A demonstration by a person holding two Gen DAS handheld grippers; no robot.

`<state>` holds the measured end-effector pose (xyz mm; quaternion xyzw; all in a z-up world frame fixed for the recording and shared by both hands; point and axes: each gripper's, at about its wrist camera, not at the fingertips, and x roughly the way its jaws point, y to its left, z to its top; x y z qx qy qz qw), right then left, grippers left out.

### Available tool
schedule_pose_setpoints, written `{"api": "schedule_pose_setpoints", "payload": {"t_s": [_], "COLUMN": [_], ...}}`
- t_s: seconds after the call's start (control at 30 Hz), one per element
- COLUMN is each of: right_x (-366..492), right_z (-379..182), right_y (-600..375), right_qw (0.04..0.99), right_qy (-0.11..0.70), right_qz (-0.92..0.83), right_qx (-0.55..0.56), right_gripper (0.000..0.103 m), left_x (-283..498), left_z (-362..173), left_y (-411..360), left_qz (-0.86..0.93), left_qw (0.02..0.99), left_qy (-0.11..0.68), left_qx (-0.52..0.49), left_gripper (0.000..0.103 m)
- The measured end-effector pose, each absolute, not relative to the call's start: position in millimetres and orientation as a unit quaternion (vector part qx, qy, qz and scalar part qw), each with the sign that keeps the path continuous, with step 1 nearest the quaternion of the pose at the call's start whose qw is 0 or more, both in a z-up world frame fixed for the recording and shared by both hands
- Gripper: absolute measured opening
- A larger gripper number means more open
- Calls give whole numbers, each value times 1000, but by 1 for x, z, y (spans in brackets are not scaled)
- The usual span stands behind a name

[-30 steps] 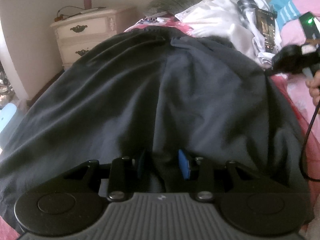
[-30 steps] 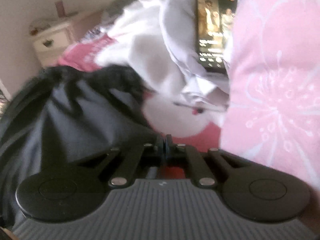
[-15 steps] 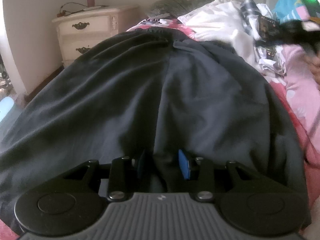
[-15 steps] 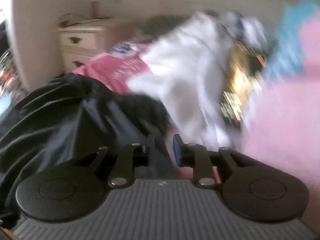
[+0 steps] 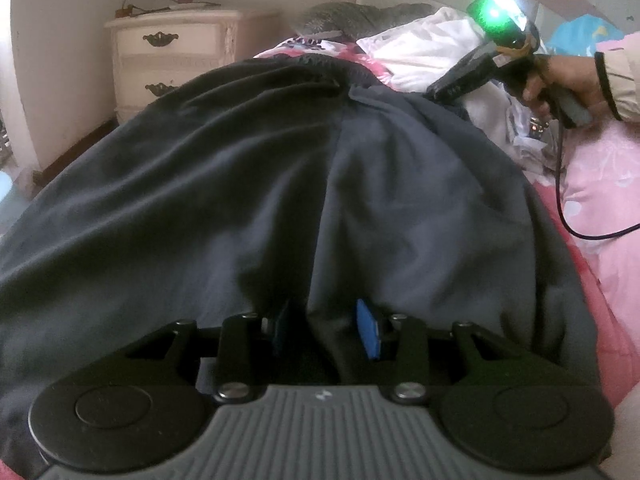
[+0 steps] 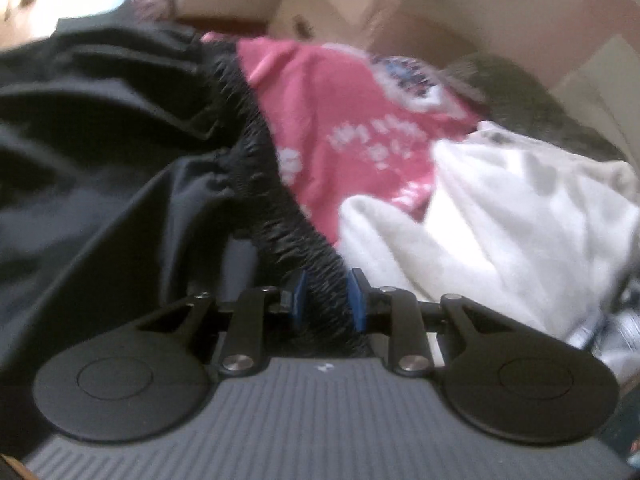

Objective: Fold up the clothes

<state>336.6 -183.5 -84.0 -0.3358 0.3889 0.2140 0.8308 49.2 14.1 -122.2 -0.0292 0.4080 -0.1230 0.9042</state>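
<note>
nearest to me, the left gripper [image 5: 326,330] sat low over the dark garment [image 5: 280,184], its blue pads parted with a ridge of the cloth running up between them; the cloth lay against the pads loosely, not pinched. the garment spread wide across the bed, wrinkled, from those fingers away to its gathered waistband [image 6: 280,184] at the far end. there the right gripper [image 6: 326,300] had its two blue pads spread on either side of the ruffled elastic band, the band lying in the gap, the fingers not yet closed on it. seen from the left side, that gripper [image 5: 440,90] pointed down at the waistband corner, held by a hand [image 5: 560,80] in a pale sleeve, a green light glowing on top. beyond the band lay a pink printed shirt [image 6: 360,128] and a white garment [image 6: 500,208] just beside it. farther off stood a cream dresser [image 5: 172,56] against the wall.
</note>
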Motion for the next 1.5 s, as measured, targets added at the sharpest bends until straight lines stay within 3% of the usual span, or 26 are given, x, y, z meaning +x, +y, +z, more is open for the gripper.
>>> {"api": "schedule_pose_setpoints", "payload": {"t_s": [0.37,0.47,0.53,1.03,1.17,1.5], "right_x": [347,343,339,334,342,358], "right_z": [-102,-102,-97,-87,-91,-103], "right_y": [-174,-174,-177,-184,-182,-177], "right_qw": [783,789,798,816,810,796], "right_qy": [428,424,418,396,405,429], "right_qz": [231,220,209,182,199,228], "right_qx": [-388,-386,-381,-380,-375,-360], "right_gripper": [22,5,0,0,15,21], "left_x": [49,49,50,50,49,50], "left_z": [-122,-122,-122,-122,-122,-122], "left_y": [14,13,12,11,11,11], "left_qz": [-123,-121,-120,-118,-118,-118], "left_qw": [905,906,906,908,908,908], "left_qy": [406,405,404,402,401,400], "left_qx": [-28,-24,-22,-23,-23,-22], "left_gripper": [39,39,39,39,39,40]}}
